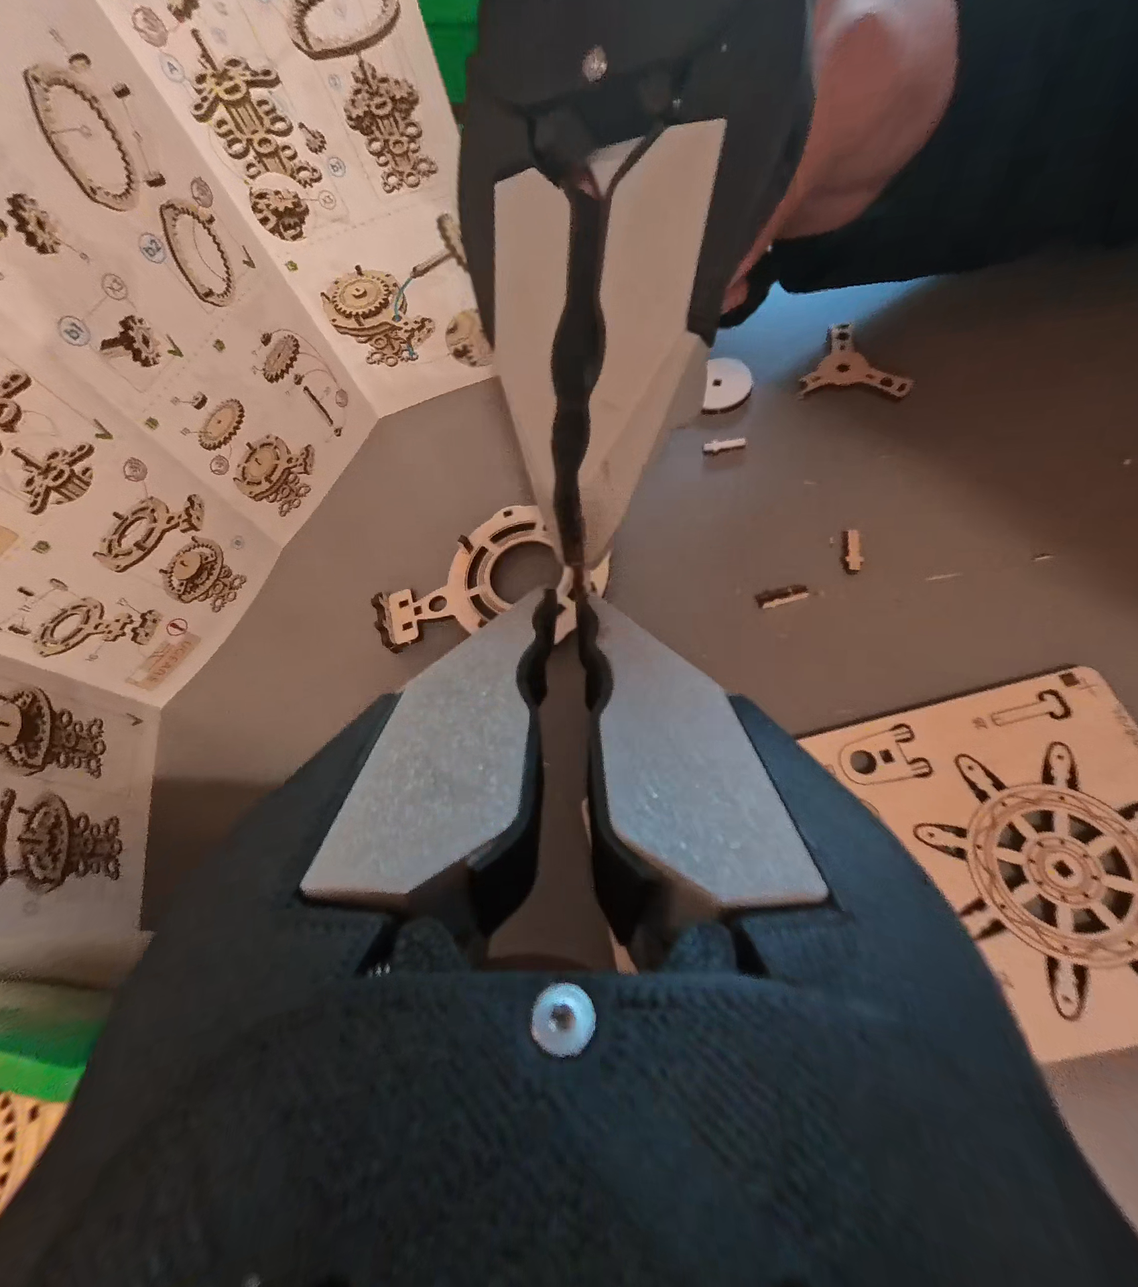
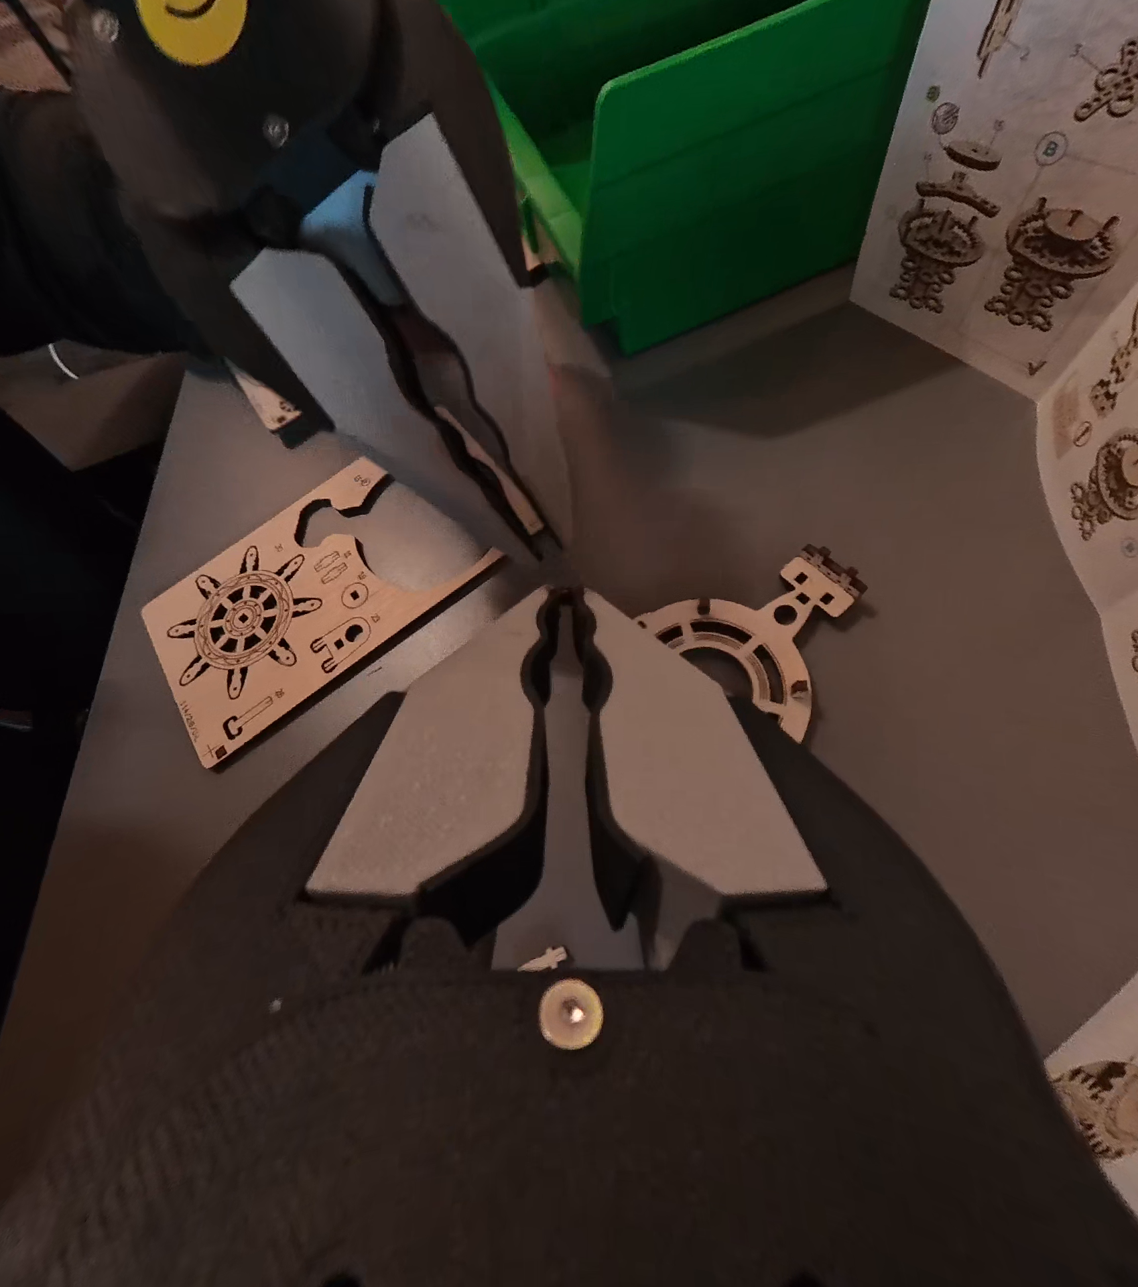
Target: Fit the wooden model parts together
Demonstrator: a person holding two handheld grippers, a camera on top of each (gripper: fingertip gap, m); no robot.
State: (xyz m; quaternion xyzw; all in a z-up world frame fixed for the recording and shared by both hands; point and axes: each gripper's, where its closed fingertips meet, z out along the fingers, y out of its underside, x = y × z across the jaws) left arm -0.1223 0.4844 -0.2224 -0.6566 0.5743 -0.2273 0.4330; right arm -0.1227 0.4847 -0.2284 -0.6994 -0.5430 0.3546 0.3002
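Both tongs meet tip to tip over the grey desk (image 1: 970, 487). Left tongs (image 1: 563, 613) stand narrow, a slim gap between the pads, tips nearly touching; whether they pinch anything is hard to tell. Right tongs (image 2: 566, 599) are likewise narrow at the tips, with nothing clearly seen between them.

A wooden ring part (image 1: 476, 578) lies flat on the desk just under the meeting tips. Its long axis runs from the ring out along a short arm ending in a notched block; in the left wrist view that arm points toward the folded instruction sheet (image 1: 134, 313), which stands along the desk's far-left side. In the right wrist view the same ring part (image 2: 747, 648) is half covered by the tongs, arm pointing up-right toward the sheet (image 2: 1123, 418).

Only the left wrist view shows the loose pieces: a round disc (image 1: 728, 384), a three-armed piece (image 1: 852, 369) and small pegs (image 1: 781, 596) farther out. Only the right wrist view shows the green box (image 2: 726, 160) at the far edge. A wooden sheet with a wheel pattern (image 1: 1040, 863) lies near the left tongs, seen too in the right wrist view (image 2: 288, 620).
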